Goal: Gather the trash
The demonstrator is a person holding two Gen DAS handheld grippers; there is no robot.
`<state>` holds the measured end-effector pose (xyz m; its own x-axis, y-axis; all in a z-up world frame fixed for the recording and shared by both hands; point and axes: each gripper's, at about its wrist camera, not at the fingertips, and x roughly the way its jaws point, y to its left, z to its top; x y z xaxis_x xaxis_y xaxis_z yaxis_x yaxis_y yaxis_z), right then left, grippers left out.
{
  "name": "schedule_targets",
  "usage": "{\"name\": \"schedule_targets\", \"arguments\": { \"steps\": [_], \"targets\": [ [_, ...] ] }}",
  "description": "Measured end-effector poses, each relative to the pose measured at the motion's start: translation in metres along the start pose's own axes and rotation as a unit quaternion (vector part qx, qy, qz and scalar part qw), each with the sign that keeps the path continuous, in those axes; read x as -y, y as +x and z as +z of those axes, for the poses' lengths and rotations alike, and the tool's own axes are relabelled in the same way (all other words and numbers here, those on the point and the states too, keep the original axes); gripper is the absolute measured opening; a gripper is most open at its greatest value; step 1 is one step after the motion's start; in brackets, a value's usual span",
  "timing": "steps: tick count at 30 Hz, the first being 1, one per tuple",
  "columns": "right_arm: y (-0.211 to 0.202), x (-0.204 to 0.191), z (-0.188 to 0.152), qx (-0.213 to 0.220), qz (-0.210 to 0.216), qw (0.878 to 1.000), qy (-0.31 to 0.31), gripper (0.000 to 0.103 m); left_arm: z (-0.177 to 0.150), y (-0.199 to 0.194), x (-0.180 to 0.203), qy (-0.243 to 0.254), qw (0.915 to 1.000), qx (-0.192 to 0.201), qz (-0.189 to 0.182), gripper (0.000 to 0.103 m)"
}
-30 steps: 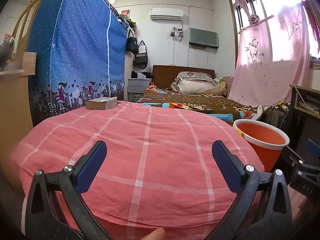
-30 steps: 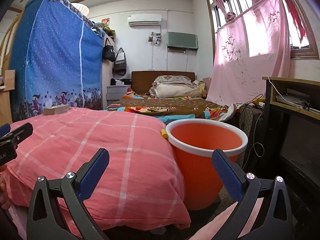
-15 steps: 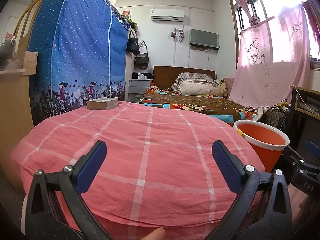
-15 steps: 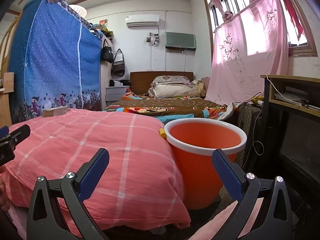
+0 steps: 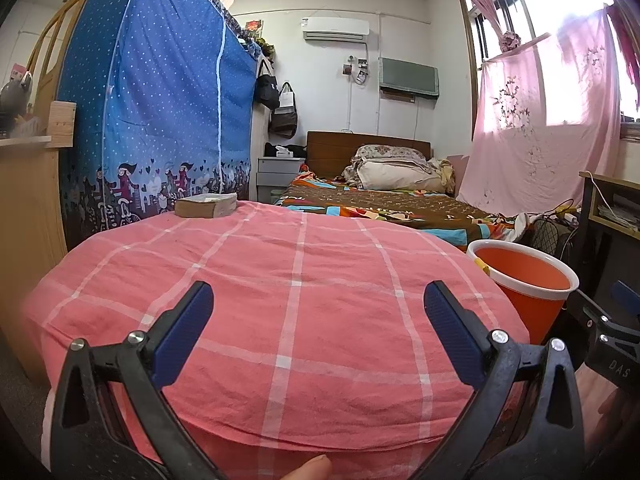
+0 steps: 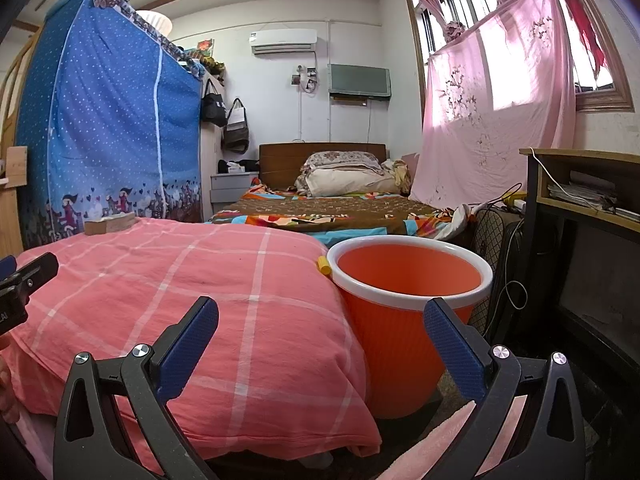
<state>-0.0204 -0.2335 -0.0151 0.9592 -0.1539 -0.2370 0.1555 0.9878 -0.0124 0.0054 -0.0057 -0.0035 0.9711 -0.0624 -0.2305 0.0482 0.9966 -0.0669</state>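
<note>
An orange bin with a white rim stands on the floor at the right edge of a pink checked quilt; it also shows in the left wrist view. A small yellow item lies between quilt and bin rim. My left gripper is open and empty over the quilt. My right gripper is open and empty, near the bin's left side. A tan book-like block sits on the quilt's far left.
A blue dotted fabric wardrobe stands at left. A bed with a patterned cover lies beyond. A dark desk with cables and a floor fan are at right. Pink curtain covers the window.
Both views have shifted very slightly; the grippers stay open and nothing was picked up or moved.
</note>
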Motion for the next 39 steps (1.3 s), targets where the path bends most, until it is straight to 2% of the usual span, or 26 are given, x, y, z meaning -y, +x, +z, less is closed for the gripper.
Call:
{"name": "schedule_targets", "arguments": {
  "steps": [39],
  "targets": [
    [0.0000, 0.0043, 0.0000, -0.002, -0.001, 1.000, 0.006, 0.103, 0.0006, -0.0022, 0.0022, 0.004, 1.0000, 0.002, -0.002, 0.103]
  ]
}}
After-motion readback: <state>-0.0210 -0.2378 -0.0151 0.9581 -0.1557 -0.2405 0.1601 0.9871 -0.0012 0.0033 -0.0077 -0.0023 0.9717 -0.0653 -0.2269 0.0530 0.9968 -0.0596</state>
